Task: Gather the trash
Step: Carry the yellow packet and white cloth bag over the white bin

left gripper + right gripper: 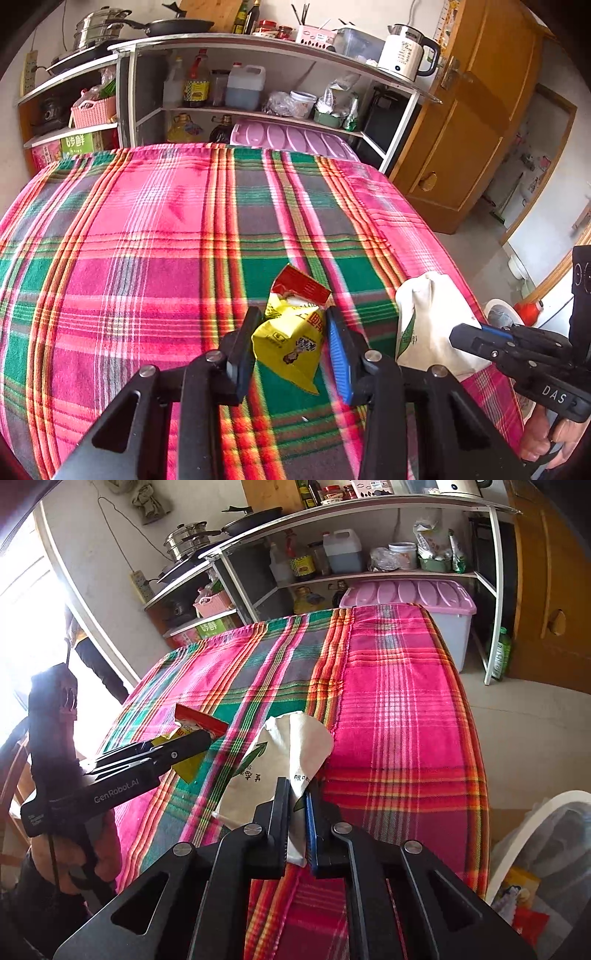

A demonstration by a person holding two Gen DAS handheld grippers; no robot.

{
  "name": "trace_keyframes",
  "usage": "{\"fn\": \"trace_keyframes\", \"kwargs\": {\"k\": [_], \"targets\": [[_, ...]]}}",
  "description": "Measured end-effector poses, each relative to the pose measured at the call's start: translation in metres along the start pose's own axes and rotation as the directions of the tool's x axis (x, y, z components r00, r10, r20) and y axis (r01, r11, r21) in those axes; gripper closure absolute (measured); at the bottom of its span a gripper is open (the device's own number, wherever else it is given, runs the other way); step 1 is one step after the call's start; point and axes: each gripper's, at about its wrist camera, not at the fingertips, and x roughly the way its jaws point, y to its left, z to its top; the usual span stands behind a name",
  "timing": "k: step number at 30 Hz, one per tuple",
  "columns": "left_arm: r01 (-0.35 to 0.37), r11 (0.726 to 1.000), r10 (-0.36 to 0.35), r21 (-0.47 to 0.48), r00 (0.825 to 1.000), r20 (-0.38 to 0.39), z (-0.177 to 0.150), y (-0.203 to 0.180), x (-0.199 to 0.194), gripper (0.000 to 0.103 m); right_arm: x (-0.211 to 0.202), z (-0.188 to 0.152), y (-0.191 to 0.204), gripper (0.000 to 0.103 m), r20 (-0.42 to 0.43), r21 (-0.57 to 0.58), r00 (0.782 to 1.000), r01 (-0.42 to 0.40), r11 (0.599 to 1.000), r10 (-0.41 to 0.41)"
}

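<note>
Our left gripper (293,314) has its jaws closed on a yellow wrapper (291,343) with a torn red top, which hangs between the two fingers just above the plaid cloth (147,240) covering the table. From the right wrist view we see the same wrapper (188,766) poking out on both sides of the left gripper (207,740), red end toward the shelves. Our right gripper (297,790) is clamped tight on a white paper bag (280,753) with green leaf print and dark lettering; the bag bulges out ahead of the fingers and sits over the cloth (399,686), near the table's right edge. In the left wrist view the bag (428,317) lies just right of the wrapper, with the right gripper (465,334) pinching its far side. Low on the right, beside the table, we see a white bin (535,812) with colourful packets inside. Behind the table stands a shelf (258,40) carrying a kettle (406,51), pans and bottles.
</note>
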Motion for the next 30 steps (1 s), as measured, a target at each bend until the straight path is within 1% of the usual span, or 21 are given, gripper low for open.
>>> {"fn": "trace_keyframes", "kwargs": {"k": [3, 10, 16, 19, 27, 30], "targets": [[0.010, 1.000, -0.010, 0.015, 1.000, 0.022, -0.004, -0.011, -0.011, 0.067, -0.012, -0.003, -0.002, 0.095, 0.019, 0.010, 1.000, 0.000, 1.000, 0.000], [0.057, 0.998, -0.060, 0.036, 0.996, 0.069, -0.021, -0.038, -0.047, 0.067, -0.044, -0.016, -0.006, 0.095, 0.058, 0.027, 0.998, 0.009, 1.000, -0.011], [0.092, 0.994, -0.098, 0.066, 0.990, 0.100, -0.037, -0.066, -0.073, 0.067, -0.079, -0.033, -0.012, 0.095, 0.095, 0.043, 0.995, 0.032, 0.999, -0.036], [0.095, 0.992, -0.104, 0.080, 0.987, 0.119, -0.045, -0.078, -0.085, 0.067, -0.098, -0.043, -0.015, 0.095, 0.119, 0.051, 0.992, 0.046, 0.998, -0.051], [0.145, 0.983, -0.159, 0.110, 0.979, 0.130, -0.065, -0.110, -0.107, 0.067, -0.132, -0.073, -0.020, 0.095, 0.148, 0.061, 0.985, 0.075, 0.995, -0.084], [0.151, 0.981, -0.167, 0.122, 0.977, 0.135, -0.071, -0.121, -0.111, 0.067, -0.142, -0.081, -0.026, 0.095, 0.158, 0.076, 0.983, 0.081, 0.994, -0.092]]}}
